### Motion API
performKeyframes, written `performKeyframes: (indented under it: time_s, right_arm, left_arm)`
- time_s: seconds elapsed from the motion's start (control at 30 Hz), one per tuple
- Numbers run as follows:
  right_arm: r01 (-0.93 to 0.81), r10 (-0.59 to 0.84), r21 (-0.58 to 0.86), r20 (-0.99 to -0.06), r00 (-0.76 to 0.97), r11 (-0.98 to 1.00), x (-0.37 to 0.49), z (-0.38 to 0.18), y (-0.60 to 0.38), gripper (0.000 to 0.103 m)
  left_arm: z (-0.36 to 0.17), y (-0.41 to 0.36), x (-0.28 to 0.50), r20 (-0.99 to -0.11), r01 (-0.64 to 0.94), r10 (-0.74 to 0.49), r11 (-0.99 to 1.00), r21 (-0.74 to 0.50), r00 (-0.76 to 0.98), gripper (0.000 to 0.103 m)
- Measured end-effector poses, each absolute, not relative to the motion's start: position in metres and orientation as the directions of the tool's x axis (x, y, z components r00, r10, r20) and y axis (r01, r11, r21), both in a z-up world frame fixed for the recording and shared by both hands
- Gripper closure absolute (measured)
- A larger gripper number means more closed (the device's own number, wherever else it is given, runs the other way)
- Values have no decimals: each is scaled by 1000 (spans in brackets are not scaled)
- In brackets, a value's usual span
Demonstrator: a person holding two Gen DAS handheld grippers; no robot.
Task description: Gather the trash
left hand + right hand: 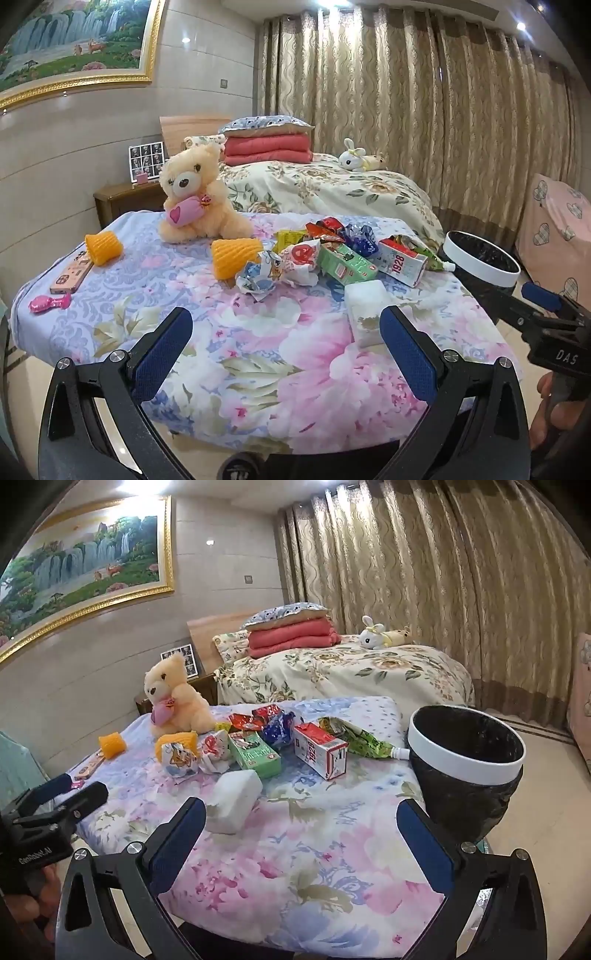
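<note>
Both grippers, left and right, hover spread wide, holding nothing. Crumpled wrappers and cartons heap mid-bedspread; black-lined white-rimmed bin waits just beside, likely for short drops.

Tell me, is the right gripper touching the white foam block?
Apart. The right wrist view shows the right gripper open, bedspread visible between its fingers, the white foam block beyond its left fingertip.

Bright ceiling spotlights, sharp centre, heavy fisheye bending, dark corners.
</note>
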State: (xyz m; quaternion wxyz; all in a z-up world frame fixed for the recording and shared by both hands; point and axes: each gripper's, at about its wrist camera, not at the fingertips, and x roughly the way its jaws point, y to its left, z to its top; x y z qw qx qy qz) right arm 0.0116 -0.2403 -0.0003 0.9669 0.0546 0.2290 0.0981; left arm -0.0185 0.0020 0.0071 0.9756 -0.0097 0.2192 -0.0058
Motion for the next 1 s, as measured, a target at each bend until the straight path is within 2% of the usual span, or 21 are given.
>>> performKeyframes:
  time_s: [1.0]
  right_arm:
    - [-121,178,148,-467,866,981,15,-6,-242,0]
  left_arm:
    - [0,2,-15,-451,18,-34,999,-39,892,0]
